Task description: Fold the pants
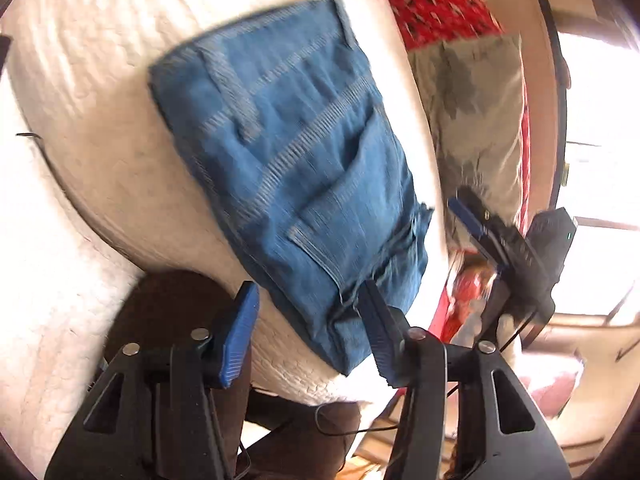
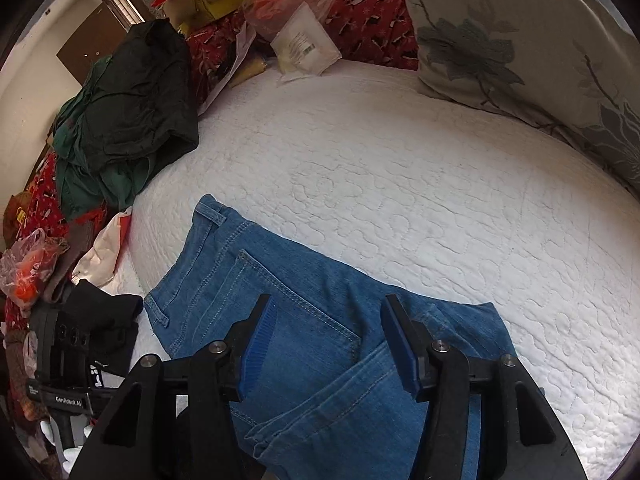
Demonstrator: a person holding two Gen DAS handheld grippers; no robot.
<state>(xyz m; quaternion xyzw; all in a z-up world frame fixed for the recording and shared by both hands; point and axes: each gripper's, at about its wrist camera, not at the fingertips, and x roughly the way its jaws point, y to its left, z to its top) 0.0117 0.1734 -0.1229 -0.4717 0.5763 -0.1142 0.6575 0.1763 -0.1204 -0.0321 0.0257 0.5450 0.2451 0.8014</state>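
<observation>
The pants (image 2: pixel 312 344), a pair of blue jeans, lie on the white quilted bed cover (image 2: pixel 420 184) as a compact folded packet, near the edge closest to the person. Going from the left in the right wrist view, a heap of dark green clothes (image 2: pixel 124 112) sits on the far left side of the bed, well apart from the jeans. The left gripper (image 1: pixel 308 320) is next: its jaws are spread, and the frayed end of the packet is between them, but the pads do not seem to press on it. In the middle, the waistband and the back pocket are on top, with a leg part doubled over them. The right gripper (image 2: pixel 328 340) hovers over the packet with jaws apart, holding nothing. On the far right leans a flowered pillow (image 2: pixel 500 40). I judge the folding nearly finished; perhaps only a last smoothing or moving aside is left.
</observation>
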